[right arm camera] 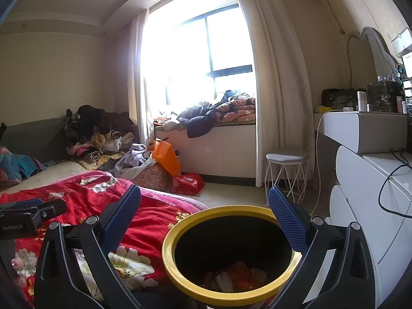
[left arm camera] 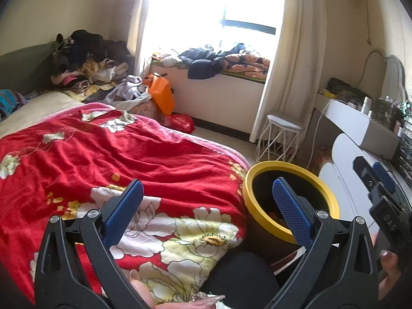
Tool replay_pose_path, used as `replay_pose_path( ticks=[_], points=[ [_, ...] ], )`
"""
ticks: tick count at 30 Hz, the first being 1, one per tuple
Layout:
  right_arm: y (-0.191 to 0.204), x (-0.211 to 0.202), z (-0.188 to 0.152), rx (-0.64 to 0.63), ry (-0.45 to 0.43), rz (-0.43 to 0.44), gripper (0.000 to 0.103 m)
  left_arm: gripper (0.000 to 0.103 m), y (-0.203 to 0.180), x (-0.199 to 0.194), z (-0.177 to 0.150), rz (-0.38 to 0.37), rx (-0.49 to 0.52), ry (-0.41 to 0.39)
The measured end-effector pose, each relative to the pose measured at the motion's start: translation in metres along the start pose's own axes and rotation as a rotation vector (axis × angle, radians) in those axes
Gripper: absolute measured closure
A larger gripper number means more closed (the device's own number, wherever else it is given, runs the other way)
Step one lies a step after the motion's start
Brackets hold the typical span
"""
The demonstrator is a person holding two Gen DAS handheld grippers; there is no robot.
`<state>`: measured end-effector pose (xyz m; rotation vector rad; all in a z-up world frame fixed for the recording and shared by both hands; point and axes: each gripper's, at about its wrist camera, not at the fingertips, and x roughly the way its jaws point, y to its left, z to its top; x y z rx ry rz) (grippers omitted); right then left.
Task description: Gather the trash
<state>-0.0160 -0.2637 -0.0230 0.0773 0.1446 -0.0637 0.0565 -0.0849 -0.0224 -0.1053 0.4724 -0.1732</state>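
Both grippers are spread wide and carry nothing. The right gripper (right arm camera: 204, 203) hovers over the round black bin with a yellow rim (right arm camera: 177, 228), whose mouth faces up, axis vertical, with orange and white scraps inside between the fingers. The left gripper (left arm camera: 209, 193) straddles bin and red flowered blanket (left arm camera: 103, 149). Judging by this, a drop is finished; next comes reaching for crumpled silvery wrappers (right arm camera: 103, 184) beyond the fingertips.
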Motion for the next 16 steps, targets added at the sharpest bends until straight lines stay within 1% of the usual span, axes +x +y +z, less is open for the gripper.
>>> replay_pose_path(
  ticks=[4,6,8,10,11,13,14,15,16],
  points=[
    [0.005,0.002,0.000,-0.001,0.003,0.017,0.006,0.010,0.012,-0.001,0.004,-0.005,-0.037,0.008],
    [0.013,0.003,0.001,-0.009,0.004,0.035,0.006,0.010,0.026,-0.003,0.008,0.007,-0.072,0.010],
    [0.026,0.007,0.005,-0.030,0.005,0.062,0.006,0.010,0.043,-0.005,0.011,0.019,-0.117,0.019],
    [0.050,0.013,0.013,-0.067,0.010,0.134,0.006,0.010,0.068,-0.009,0.015,0.053,-0.172,0.024],
    [0.060,0.016,0.017,-0.071,0.015,0.166,0.006,0.010,0.085,-0.013,0.017,0.084,-0.203,0.025],
    [0.098,0.025,0.028,-0.074,0.026,0.283,0.006,0.010,0.118,-0.025,0.018,0.160,-0.244,0.017],
    [0.113,0.029,0.031,-0.082,0.032,0.326,0.006,0.010,0.139,-0.034,0.017,0.229,-0.257,0.010],
    [0.140,0.035,0.034,-0.102,0.050,0.390,0.006,0.010,0.164,-0.043,0.014,0.299,-0.273,0.009],
    [0.159,0.039,0.036,-0.112,0.066,0.434,0.006,0.010,0.189,-0.053,0.010,0.355,-0.297,0.012]
  ],
)
